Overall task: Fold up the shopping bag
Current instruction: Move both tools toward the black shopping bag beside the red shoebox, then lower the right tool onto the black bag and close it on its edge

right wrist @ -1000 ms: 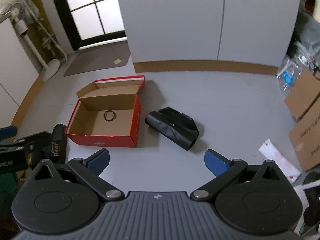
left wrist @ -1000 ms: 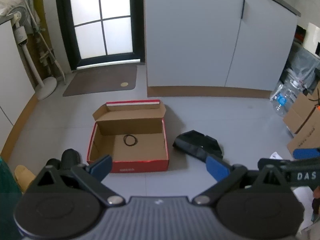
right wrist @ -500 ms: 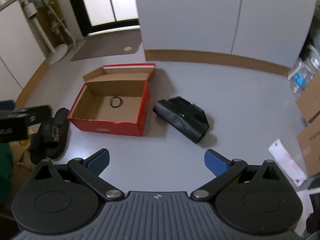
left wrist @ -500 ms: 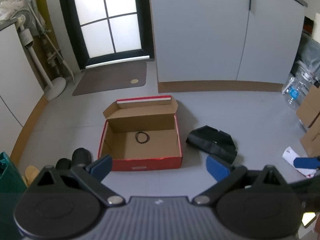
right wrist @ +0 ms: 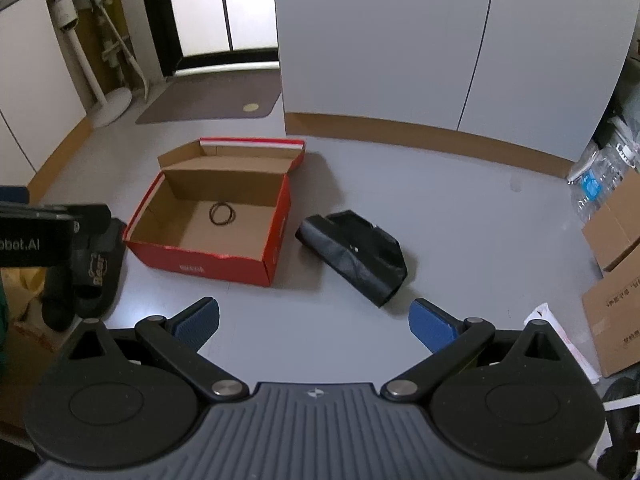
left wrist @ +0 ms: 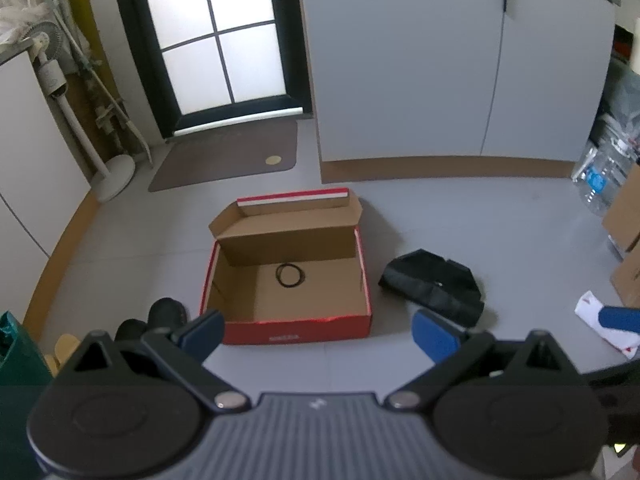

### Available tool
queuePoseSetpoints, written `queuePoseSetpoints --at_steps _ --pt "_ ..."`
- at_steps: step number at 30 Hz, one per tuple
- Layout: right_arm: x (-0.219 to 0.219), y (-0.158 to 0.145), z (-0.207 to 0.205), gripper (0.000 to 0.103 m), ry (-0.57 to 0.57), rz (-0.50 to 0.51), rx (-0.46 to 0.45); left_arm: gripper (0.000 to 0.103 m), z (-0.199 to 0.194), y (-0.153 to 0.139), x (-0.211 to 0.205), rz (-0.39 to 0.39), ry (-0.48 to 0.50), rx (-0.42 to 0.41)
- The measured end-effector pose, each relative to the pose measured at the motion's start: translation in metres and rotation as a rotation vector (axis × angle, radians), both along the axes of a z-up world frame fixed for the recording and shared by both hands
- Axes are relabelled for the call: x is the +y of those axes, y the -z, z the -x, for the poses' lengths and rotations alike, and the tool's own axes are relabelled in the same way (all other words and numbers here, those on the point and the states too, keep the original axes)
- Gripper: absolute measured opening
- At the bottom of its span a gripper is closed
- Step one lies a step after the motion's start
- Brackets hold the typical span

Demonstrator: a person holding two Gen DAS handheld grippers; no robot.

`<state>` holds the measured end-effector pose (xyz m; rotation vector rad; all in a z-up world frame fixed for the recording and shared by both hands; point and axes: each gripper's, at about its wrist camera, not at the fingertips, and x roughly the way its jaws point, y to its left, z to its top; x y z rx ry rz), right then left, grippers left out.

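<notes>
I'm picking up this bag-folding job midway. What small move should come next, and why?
Probably lower the right gripper toward the black bag: both grippers are open and hold nothing, and the bag lies crumpled on the floor beside the red box, nearer the right one.

Daylight enters through the frosted glass door, whose panes are blown out to near white; the room away from it is dim and bluish. Soft shadows fall on the side of things away from the door: the red shoebox casts one to its right, toward the black shopping bag. Both views show strong fisheye bending, with walls curving and dark vignetted corners. Focus is fair mid-frame; the edges farthest from the door smear slightly.
</notes>
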<state>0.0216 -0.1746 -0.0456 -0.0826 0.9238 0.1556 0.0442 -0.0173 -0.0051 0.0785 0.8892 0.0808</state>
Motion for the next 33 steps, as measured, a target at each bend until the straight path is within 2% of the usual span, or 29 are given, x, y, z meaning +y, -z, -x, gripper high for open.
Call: queuePoseSetpoints --at_steps 6,9,12,20,21,28,33 --pt "0.0 0.004 -0.012 0.103 0.021 -0.019 -0.013 0.101 -0.012 0.004 0.002 0.024 0.006 -0.012" --pt "-0.003 0.009 -0.023 0.103 0.031 -0.064 -0.004 0.101 -0.018 0.007 0.003 0.04 0.009 -0.017" --pt "0.003 0.013 -0.029 0.102 0.018 -0.056 -0.004 0.099 -0.027 0.012 0.004 0.029 0.014 -0.018" --pt "0.01 0.024 -0.043 0.102 0.03 -0.102 -0.008 0.096 -0.048 0.031 0.016 0.053 -0.023 -0.001" --pt "0.009 0.025 -0.045 0.102 0.032 -0.109 -0.016 0.093 -0.049 0.034 0.017 0.056 -0.027 0.001" --pt "0.002 0.037 -0.058 0.102 0.033 -0.075 -0.043 0.09 -0.059 0.053 0.026 0.074 -0.041 0.066" --pt "-0.01 0.047 -0.069 0.102 0.047 -0.05 -0.059 0.09 -0.066 0.057 0.027 0.076 -0.048 0.069"
